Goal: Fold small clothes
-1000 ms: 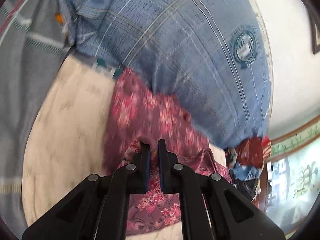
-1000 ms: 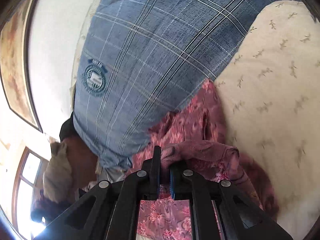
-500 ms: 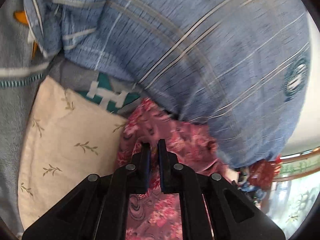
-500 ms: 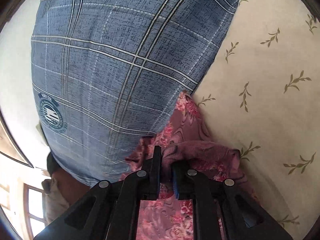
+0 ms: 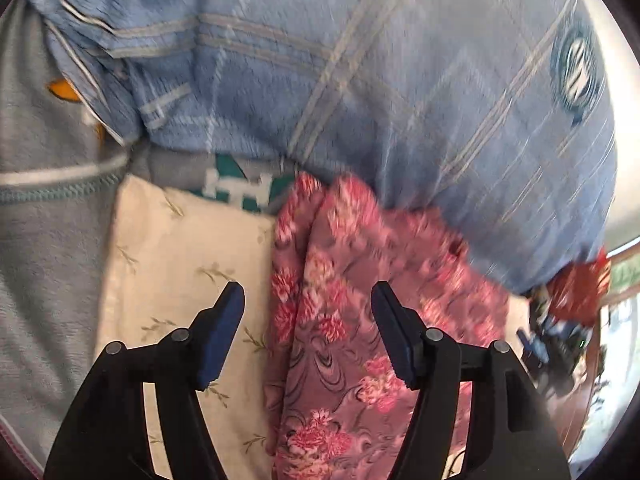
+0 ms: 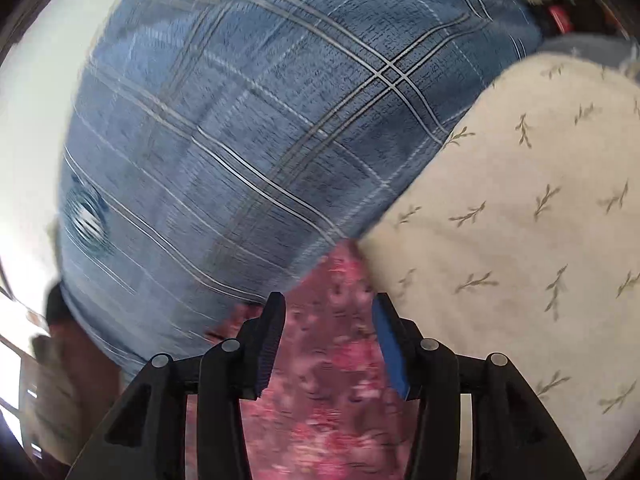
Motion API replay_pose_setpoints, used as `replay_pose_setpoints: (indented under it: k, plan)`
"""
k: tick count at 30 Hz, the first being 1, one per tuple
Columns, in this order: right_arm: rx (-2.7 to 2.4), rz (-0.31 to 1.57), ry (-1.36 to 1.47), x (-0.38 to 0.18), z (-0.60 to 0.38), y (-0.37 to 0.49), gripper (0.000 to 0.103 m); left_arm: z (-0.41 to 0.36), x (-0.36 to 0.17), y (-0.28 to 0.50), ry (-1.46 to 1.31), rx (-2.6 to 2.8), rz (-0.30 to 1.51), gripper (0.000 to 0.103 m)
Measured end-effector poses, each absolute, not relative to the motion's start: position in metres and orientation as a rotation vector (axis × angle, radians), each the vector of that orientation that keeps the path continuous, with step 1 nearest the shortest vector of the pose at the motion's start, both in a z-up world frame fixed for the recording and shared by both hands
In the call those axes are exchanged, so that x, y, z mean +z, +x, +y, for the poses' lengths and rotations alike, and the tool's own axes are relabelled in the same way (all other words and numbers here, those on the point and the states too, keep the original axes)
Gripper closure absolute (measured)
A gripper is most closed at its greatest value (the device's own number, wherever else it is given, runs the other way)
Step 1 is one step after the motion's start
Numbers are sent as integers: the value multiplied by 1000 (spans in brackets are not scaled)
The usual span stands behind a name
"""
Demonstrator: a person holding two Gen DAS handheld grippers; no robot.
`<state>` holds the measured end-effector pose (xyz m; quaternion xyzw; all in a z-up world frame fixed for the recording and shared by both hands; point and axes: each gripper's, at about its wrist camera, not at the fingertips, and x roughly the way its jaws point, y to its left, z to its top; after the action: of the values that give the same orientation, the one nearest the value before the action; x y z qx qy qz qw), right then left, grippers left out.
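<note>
A pink floral garment (image 5: 360,320) lies on a cream sheet with leaf print (image 5: 180,260), its far edge against a big blue plaid pillow (image 5: 360,80). My left gripper (image 5: 308,300) is open just above the garment's left edge, holding nothing. In the right wrist view the same floral garment (image 6: 332,360) lies under my right gripper (image 6: 328,312), which is open and empty. The blue plaid pillow (image 6: 260,140) fills the space ahead and the cream sheet (image 6: 520,240) lies to the right.
A grey garment with teal stitching and an orange patch (image 5: 48,200) lies left of the sheet. A grey and teal cloth (image 5: 236,188) peeks from under the pillow. Red and dark items (image 5: 572,300) sit at the far right by a window.
Both grippers opened and let go of the floral garment, which now lies flatter on the sheet. Both views are blurred by motion.
</note>
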<state>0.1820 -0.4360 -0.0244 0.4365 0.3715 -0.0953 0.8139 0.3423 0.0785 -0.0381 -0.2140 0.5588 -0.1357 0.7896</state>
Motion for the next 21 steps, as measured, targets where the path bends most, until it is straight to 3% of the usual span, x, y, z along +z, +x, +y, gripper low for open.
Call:
replay_pose_setpoints:
  k: [7, 21]
  plan:
    - [-247, 942, 824, -59, -430, 228, 53, 60, -53, 365, -478, -281, 1256, 38]
    - [-236, 925, 772, -66, -414, 250, 53, 53, -32, 365, -348, -236, 1194, 39]
